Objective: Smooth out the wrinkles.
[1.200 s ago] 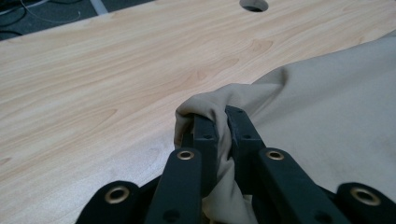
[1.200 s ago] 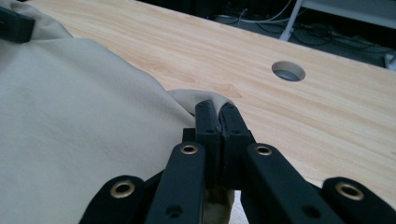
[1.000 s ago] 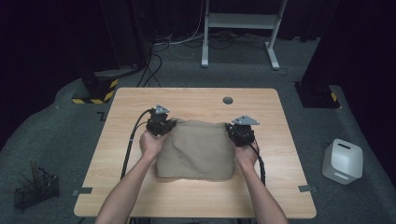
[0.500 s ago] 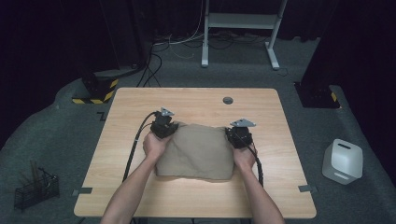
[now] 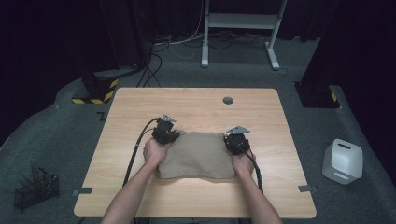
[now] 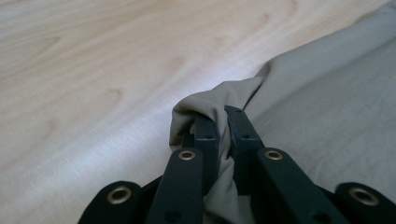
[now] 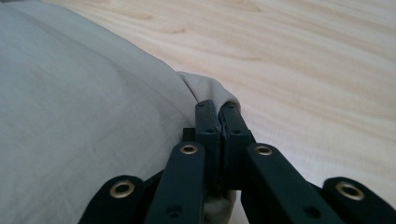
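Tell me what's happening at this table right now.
A person is handling a tan cloth on a wooden table with a gripper in each hand. The left gripper and the right gripper are each shut on a far corner of the cloth, which lies folded on the table.

From my seat at the six o'clock edge, the cloth (image 5: 196, 156) lies flat on the table (image 5: 196, 100), a little toward six o'clock of its middle. My left gripper (image 5: 164, 132) sits at the cloth's ten o'clock corner, my right gripper (image 5: 237, 140) at its two o'clock corner. A round grommet (image 5: 228, 100) sits in the tabletop toward twelve o'clock, well apart from the cloth. Off the table on the floor, a wire basket (image 5: 35, 189) stands at about eight o'clock, a boxy container (image 5: 342, 161) at about four o'clock, and a stand (image 5: 243, 32) beyond the twelve o'clock edge.
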Available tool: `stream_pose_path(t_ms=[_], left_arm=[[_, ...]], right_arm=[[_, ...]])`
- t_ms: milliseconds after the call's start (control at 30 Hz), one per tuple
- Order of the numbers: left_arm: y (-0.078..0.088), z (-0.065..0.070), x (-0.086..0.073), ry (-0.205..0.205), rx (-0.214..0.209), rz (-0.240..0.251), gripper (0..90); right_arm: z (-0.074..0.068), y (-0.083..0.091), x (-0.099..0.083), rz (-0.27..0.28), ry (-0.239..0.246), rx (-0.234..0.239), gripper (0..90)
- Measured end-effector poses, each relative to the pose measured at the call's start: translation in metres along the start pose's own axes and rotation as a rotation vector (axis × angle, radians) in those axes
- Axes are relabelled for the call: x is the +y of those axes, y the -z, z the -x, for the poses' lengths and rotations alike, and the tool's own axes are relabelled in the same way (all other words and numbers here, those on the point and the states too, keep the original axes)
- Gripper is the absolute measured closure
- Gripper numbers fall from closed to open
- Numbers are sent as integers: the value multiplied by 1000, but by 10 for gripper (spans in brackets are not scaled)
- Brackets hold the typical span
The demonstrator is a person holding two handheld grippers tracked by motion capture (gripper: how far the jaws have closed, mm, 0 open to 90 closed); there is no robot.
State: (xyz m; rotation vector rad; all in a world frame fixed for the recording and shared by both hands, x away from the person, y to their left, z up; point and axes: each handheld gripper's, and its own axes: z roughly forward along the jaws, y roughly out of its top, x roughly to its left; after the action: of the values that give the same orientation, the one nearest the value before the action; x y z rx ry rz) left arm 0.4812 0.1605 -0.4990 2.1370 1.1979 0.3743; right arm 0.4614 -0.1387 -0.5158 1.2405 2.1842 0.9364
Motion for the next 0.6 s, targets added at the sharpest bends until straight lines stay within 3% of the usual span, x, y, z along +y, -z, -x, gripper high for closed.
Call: stream_pose_path(t_ms=[133, 267, 333, 433, 600], left_arm=[[14, 10, -20, -16, -38, 23, 846], [23, 11, -27, -29, -47, 53, 845], [19, 6, -27, 14, -70, 54, 844], [12, 1, -25, 51, -73, 50, 842], [16, 0, -24, 61, -64, 54, 777]], right_arm=[[-4, 15, -13, 7, 13, 27, 881], [-6, 28, -19, 14, 21, 50, 881], [-3, 29, -19, 20, 8, 63, 881], [0, 21, -19, 3, -23, 66, 880], [1, 23, -15, 6, -61, 57, 853]])
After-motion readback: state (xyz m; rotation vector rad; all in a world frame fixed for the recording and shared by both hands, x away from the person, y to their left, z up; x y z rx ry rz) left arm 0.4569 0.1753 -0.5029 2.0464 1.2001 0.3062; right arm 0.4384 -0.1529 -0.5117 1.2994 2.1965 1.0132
